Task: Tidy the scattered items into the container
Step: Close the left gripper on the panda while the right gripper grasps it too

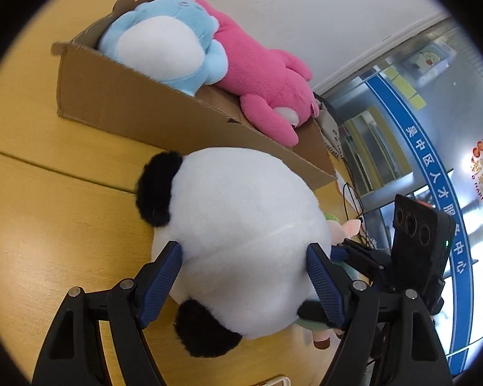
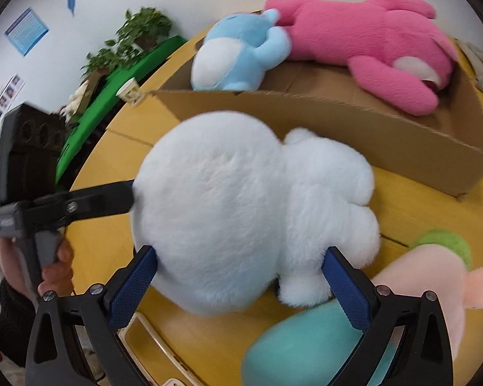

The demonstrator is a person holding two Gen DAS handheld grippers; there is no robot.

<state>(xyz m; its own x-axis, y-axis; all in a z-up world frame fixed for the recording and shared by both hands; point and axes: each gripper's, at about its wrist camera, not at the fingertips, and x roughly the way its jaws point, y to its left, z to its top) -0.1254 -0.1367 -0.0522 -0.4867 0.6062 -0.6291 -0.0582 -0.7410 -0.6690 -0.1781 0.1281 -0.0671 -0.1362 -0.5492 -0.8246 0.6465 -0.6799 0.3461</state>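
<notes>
**Two claws at one panda, two toys boxed**

Counted on the yellow table (image 1: 48, 199): one cardboard box (image 1: 138, 106), four soft toys in all. Two are already in the box: one blue toy (image 1: 164, 41) and one pink toy (image 1: 257, 74), lying side by side against each other.

Two toys are on the table outside the box. One is the big white panda (image 1: 241, 241), black ears showing, lying just in front of the box's near wall. The other is a small pink doll (image 2: 428, 276) with green hair and a teal dress, tucked against the panda.

My left claw (image 1: 244, 284) has its jaws apart on either side of the panda's head; whether the pads press the fur I cannot tell. My right claw (image 2: 240, 284) straddles the panda's white body (image 2: 241, 212) the same way, jaws wide, contact unclear.
</notes>
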